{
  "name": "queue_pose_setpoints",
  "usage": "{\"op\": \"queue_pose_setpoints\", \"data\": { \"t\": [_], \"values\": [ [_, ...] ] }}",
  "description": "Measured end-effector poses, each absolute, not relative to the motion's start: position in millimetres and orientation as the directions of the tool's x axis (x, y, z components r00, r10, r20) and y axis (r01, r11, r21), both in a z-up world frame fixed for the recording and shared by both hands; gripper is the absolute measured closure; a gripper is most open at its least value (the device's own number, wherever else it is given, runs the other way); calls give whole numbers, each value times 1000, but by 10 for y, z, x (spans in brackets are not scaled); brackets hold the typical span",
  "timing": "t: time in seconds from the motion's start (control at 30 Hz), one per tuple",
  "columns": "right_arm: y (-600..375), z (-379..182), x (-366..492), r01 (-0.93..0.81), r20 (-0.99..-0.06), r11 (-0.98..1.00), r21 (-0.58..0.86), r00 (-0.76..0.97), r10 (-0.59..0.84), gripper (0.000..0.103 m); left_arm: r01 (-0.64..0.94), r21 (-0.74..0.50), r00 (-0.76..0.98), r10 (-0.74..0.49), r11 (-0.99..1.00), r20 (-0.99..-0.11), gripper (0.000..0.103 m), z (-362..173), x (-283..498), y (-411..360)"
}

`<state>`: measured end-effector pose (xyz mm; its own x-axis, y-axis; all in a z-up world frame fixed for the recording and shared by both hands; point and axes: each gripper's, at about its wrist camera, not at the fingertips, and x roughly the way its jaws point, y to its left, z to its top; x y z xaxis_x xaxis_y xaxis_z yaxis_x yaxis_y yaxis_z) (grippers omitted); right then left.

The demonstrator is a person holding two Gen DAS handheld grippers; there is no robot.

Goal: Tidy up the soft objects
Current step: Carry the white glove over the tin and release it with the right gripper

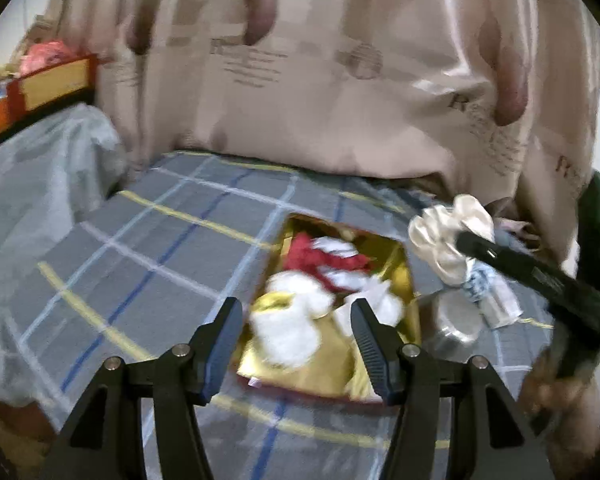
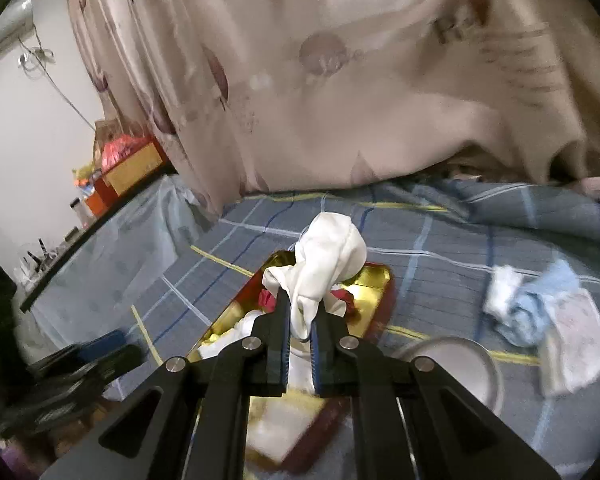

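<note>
A: Right gripper (image 2: 302, 320) clamps a white cloth (image 2: 332, 256), bunched above the jaws, over a gold tin (image 2: 374, 280) on the plaid bedspread (image 2: 440, 240).

B: Tin holds red and white pieces. Blue-white cloths (image 2: 540, 312) lie right; round metal lid (image 2: 480, 360) just beside tin.

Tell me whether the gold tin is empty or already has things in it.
Not empty: the gold tin already holds a red cloth and white fluffy pieces, with gold lining visible around them.

Your clear lane is the bare plaid bedspread (image 1: 140, 248) left of the gold tin (image 1: 410, 280). To its right a round metal lid (image 2: 480, 356) and crumpled cloths (image 2: 540, 312) crowd the surface; curtain (image 1: 320, 100) blocks behind.
</note>
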<state>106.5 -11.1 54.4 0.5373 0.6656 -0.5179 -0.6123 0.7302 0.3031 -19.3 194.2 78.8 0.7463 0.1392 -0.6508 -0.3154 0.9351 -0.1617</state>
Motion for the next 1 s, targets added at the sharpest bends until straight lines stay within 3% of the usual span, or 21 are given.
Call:
{"op": "queue_pose_setpoints", "data": {
  "t": [0.3,1.0],
  "values": [
    [410,152,1501,-611,-617,741,278,477,626,95,-331,-57,730,217,942,-648,45,685,-453,1890],
    [678,-154,1717,-606,-692,782,148,501,520,91,-320,-111,713,162,941,-682,45,493,-388,1982]
  ]
}}
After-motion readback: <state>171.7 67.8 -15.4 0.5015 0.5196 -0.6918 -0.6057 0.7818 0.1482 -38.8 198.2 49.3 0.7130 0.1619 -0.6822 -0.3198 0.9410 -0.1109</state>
